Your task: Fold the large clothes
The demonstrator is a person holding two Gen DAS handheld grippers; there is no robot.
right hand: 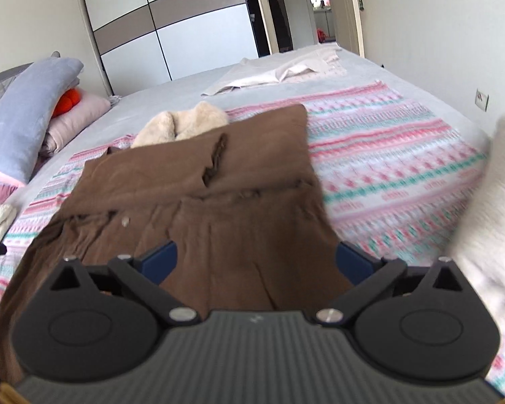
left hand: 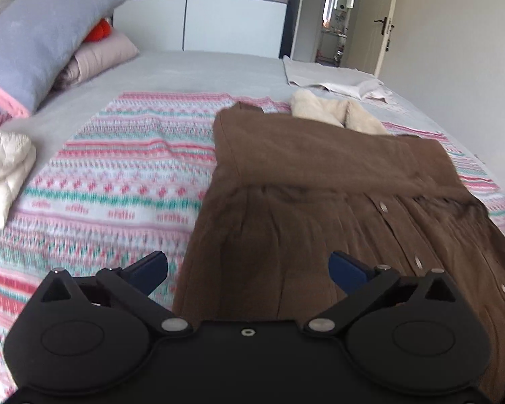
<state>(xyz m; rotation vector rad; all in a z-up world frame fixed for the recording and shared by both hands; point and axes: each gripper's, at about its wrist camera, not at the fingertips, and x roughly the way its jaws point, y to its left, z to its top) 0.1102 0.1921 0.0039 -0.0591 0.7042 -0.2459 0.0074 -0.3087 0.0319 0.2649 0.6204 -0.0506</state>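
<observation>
A large brown coat (left hand: 320, 181) with a cream fur collar (left hand: 336, 114) lies on the patterned blanket (left hand: 118, 168), sleeves folded in over its chest. My left gripper (left hand: 249, 269) is open and empty above the coat's near left hem. In the right wrist view the same coat (right hand: 202, 181) and its collar (right hand: 181, 124) lie ahead. My right gripper (right hand: 256, 259) is open and empty above the coat's near right hem. The blue fingertips (right hand: 161, 262) stand wide apart.
Pillows (left hand: 40, 33) and an orange toy (left hand: 99, 30) are piled at the head of the bed. A cream quilted garment (left hand: 3, 175) lies at left. A pale cloth (right hand: 279, 70) lies at the far bed end. A white fluffy item (right hand: 488, 219) is at right.
</observation>
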